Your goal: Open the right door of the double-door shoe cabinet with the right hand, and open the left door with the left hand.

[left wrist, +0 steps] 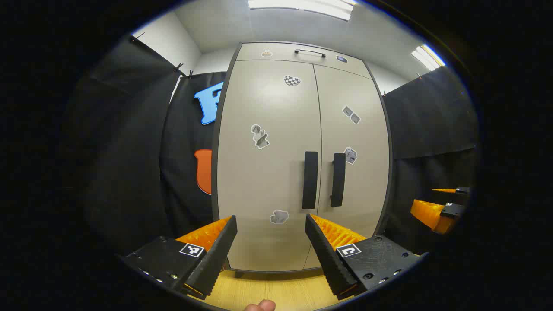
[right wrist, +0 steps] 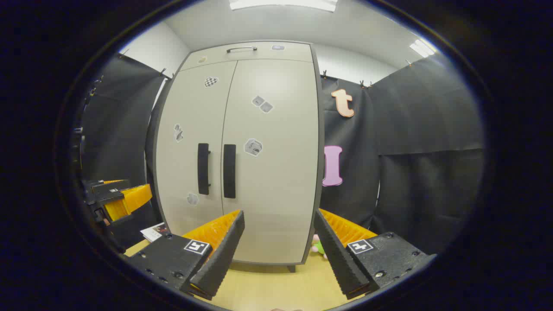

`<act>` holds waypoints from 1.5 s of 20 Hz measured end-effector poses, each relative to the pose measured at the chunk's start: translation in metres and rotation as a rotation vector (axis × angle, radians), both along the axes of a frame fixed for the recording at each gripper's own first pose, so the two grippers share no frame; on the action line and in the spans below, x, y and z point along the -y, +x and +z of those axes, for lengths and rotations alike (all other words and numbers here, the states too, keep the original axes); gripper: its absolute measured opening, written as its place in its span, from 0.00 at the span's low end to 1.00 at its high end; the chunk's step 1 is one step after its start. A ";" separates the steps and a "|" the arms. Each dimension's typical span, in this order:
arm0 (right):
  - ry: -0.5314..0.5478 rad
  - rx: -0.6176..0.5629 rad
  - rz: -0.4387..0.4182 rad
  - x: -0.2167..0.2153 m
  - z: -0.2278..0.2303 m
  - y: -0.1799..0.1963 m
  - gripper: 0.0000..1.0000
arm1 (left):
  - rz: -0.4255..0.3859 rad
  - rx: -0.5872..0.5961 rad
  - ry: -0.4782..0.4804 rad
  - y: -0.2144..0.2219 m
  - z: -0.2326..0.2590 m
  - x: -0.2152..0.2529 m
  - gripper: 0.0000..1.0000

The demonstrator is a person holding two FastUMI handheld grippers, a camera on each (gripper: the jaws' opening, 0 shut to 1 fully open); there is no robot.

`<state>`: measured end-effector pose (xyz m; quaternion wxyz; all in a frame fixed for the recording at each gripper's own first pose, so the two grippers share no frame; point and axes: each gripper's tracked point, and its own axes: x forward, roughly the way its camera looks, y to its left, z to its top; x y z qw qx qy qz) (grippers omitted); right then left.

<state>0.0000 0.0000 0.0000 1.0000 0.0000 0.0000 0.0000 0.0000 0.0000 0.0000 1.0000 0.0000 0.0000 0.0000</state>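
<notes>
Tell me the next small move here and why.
Probably bring the right gripper forward and a little left toward the right door's handle. Both doors look shut, both grippers are open and short of the cabinet, and the right door comes first. The handle stands upright beside the centre seam, left of where the fingers now point.

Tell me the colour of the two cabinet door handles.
Black, both door handles, against pale beige doors; clearest in the left gripper view.
</notes>
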 end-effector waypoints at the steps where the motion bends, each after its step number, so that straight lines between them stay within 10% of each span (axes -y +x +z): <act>1: 0.000 0.000 -0.002 0.000 0.000 0.001 1.00 | -0.005 0.006 -0.001 0.000 0.001 0.002 0.95; 30: 0.041 0.052 0.066 -0.056 0.034 0.072 1.00 | -0.011 0.013 0.018 0.006 0.003 -0.012 0.95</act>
